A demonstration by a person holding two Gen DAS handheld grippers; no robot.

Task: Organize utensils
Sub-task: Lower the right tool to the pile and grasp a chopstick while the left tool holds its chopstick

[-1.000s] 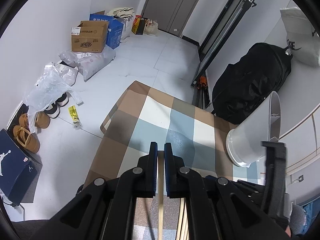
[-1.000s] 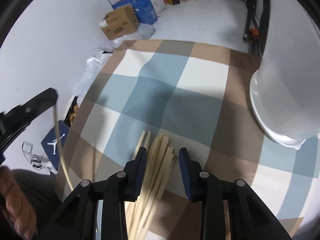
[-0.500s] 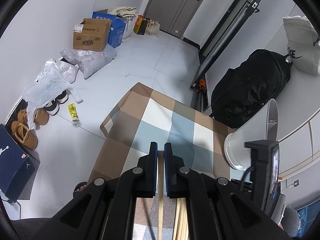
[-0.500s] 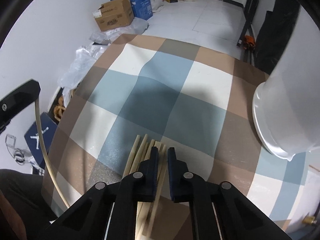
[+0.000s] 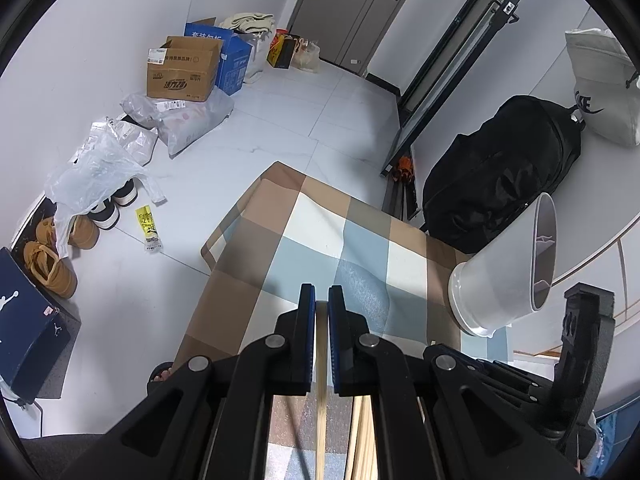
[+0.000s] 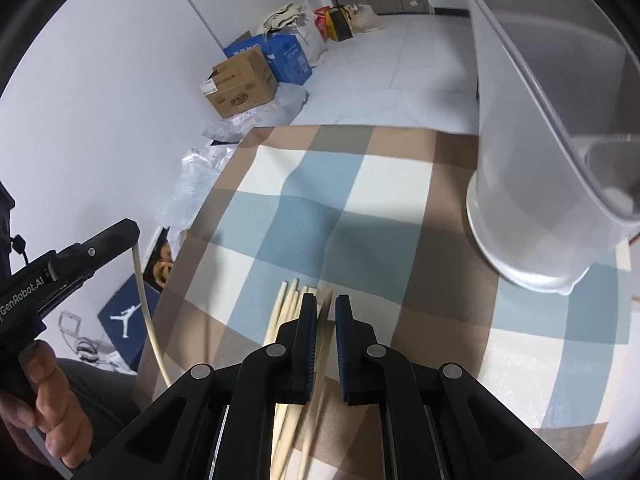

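My left gripper [image 5: 321, 300] is shut on a single wooden chopstick [image 5: 321, 368] and holds it in the air above the checked tablecloth [image 5: 320, 236]. That chopstick [image 6: 146, 316] hangs down from the left gripper at the left of the right wrist view. My right gripper [image 6: 325, 312] is shut on one chopstick [image 6: 322, 340] from the pile of chopsticks [image 6: 286, 312] on the cloth. The white holder cup [image 6: 536, 184] stands at the right, close to the right gripper; it also shows in the left wrist view [image 5: 500, 272].
The checked table [image 6: 360, 184] ends at the far and left edges. On the floor are cardboard boxes [image 5: 182, 68], plastic bags [image 5: 96, 164], shoes [image 5: 52, 256] and a black bag [image 5: 496, 184].
My right gripper closed on a chopstick in the pile and lifted slightly toward the cup. My left gripper rose higher with its chopstick.
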